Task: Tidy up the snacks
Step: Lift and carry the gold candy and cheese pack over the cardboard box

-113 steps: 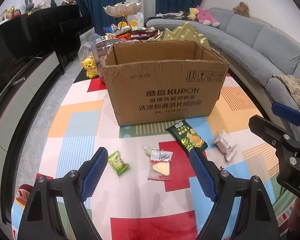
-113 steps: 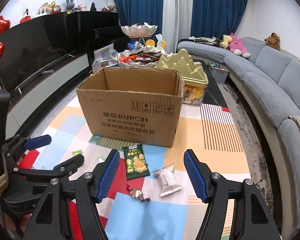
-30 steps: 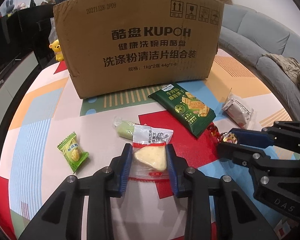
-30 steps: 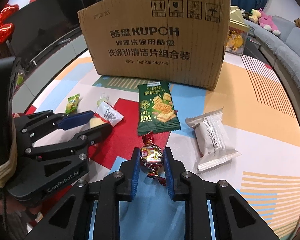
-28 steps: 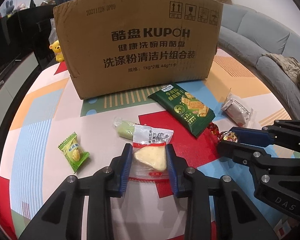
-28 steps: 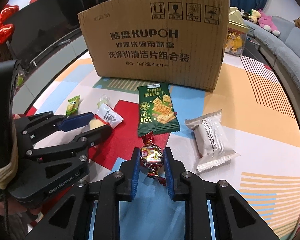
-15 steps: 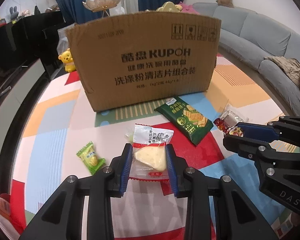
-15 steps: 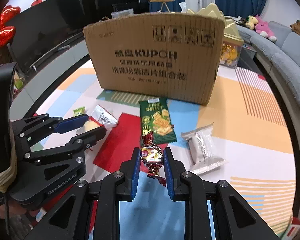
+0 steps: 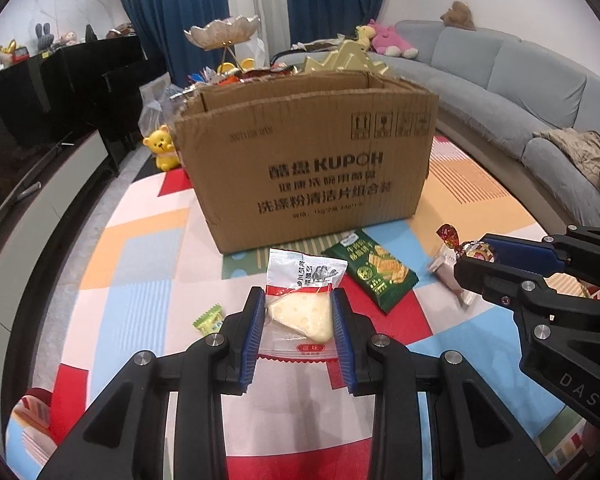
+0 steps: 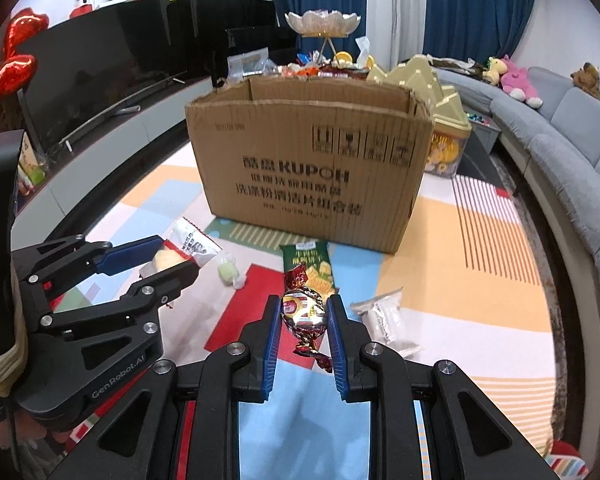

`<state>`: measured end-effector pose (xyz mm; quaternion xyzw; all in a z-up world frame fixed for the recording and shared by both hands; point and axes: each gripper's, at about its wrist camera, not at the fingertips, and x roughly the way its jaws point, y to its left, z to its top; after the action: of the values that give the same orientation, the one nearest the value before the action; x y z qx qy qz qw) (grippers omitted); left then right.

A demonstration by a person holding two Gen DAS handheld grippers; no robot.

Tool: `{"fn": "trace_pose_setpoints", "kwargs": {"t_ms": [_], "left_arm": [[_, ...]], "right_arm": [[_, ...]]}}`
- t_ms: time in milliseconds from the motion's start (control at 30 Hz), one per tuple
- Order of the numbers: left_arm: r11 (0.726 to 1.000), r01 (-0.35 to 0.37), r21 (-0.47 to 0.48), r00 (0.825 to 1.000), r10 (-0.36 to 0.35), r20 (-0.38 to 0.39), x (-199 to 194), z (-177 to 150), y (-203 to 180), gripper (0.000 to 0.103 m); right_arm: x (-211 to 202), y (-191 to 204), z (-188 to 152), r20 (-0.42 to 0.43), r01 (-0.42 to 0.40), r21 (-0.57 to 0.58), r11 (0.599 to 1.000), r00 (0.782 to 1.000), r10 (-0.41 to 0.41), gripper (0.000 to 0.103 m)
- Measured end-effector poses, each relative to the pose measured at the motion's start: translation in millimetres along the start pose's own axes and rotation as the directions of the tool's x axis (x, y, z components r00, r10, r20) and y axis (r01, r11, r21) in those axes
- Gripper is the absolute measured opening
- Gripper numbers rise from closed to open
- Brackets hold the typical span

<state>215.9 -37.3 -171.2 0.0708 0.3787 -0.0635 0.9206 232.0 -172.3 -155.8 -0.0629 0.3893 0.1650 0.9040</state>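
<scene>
**Both snacks lifted clear**

My left claw [image 9: 299, 316] grips the cheese packet [image 9: 302, 304]; right claw [image 10: 303, 316] pinches the foil candy [image 10: 303, 312]. Both have risen off the worktop [image 9: 140, 264] since a second ago. Cardboard box [image 9: 312, 168] sits ahead, open-topped: next, I judge, drop them in.

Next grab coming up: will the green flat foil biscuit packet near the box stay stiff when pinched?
The green flat foil biscuit packet lies flat on the mat, so it is probably light. Its glossy film may slip. Printed crackers suggest brittle contents; pinching hard could crack them.
</scene>
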Motion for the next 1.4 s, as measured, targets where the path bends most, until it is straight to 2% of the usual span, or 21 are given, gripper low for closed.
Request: {"fn": "trace_pose_setpoints", "kwargs": {"t_ms": [567, 1033, 1400], "left_arm": [[0.994, -0.053, -0.094, 0.998, 0.056, 0.033, -40, 41, 15, 0.033], [0.992, -0.070, -0.109, 0.993, 0.080, 0.092, -62, 88, 25, 0.033], [0.992, -0.061, -0.109, 0.989, 0.075, 0.124, -61, 126, 31, 0.033]], "right_arm": [[-38, -1, 35, 0.049, 0.046, 0.031, 0.998, 0.998, -0.047, 0.024], [-59, -2, 75, 0.120, 0.060, 0.042, 0.997, 0.991, -0.064, 0.024], [-60, -7, 113, 0.167, 0.070, 0.046, 0.996, 0.983, -0.077, 0.024]]}}
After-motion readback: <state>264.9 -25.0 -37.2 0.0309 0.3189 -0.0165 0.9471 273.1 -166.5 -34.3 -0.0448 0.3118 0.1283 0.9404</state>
